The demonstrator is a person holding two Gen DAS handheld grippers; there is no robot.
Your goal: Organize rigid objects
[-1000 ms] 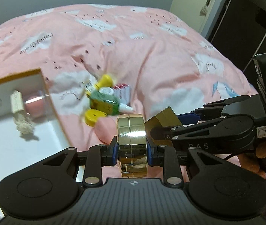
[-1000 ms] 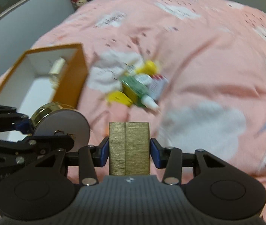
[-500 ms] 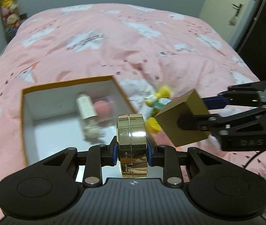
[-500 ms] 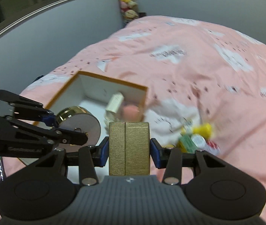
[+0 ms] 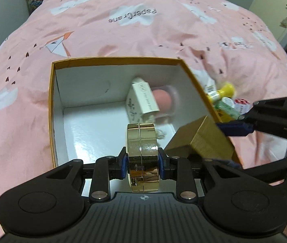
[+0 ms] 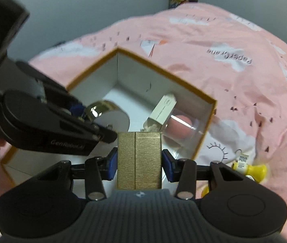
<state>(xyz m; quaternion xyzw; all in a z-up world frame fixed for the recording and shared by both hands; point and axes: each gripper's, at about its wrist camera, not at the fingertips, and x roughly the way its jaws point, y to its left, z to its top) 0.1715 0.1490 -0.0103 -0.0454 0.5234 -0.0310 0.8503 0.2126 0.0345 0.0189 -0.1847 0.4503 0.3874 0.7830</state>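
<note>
Open cardboard box (image 5: 52, 109), orange rim, white inside, set on pink bedspread (image 5: 123, 20).

Left gripper (image 5: 142, 163): round gold case (image 5: 142, 149) clamped edgewise between blue pads, held above near part of box.

Right gripper (image 6: 139, 163): gold ribbed box (image 6: 139, 160) gripped between pads, held over box's right wall.

Inside box, against far right corner: white carton (image 5: 143, 101) and pink sponge in clear case (image 5: 163, 99), touching.

On bedspread outside right wall: yellow-capped bottles (image 5: 224, 93), green packet (image 5: 226, 109), clustered.
</note>
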